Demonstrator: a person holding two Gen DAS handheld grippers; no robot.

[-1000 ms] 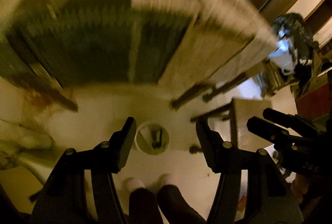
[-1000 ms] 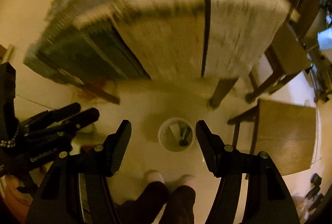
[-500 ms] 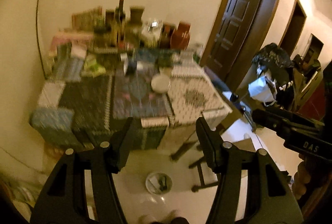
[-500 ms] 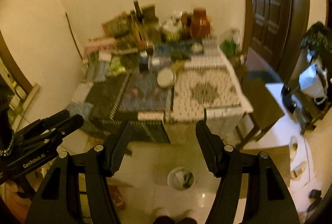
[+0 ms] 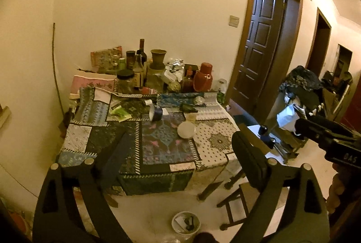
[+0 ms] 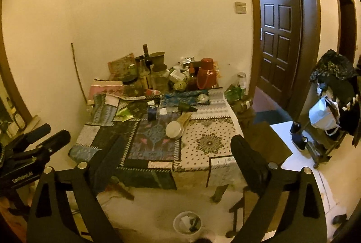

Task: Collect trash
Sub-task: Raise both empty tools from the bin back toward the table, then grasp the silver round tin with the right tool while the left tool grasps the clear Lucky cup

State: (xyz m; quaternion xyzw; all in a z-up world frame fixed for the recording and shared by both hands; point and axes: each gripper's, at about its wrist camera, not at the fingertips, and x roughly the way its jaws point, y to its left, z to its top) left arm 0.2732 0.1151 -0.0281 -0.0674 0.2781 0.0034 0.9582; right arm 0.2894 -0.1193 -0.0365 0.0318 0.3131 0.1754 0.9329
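Observation:
A small white trash bin (image 5: 186,223) (image 6: 187,225) with a few scraps inside stands on the floor in front of the patchwork-covered table (image 5: 158,166) (image 6: 198,166). On the cloth lie a green wrapper (image 5: 119,112) (image 6: 123,114), a round white lid (image 5: 186,129) (image 6: 174,129), a blue container (image 5: 155,113) (image 6: 152,111) and a crumpled foil ball (image 5: 198,100). My left gripper (image 5: 180,152) and right gripper (image 6: 178,152) hang high above the floor facing the table. Both sets of jaws are opening, with nothing between them.
Bottles, jars and a red jug (image 5: 204,77) crowd the table's back edge by the wall. A wooden stool (image 6: 268,143) stands right of the table. Farther right are a dark door (image 6: 279,24) and a rack with clothes and bags (image 6: 329,103).
Both views have swung up from the floor and bin to the whole table top as the hands rose. Both pairs of fingers now stand much wider apart.

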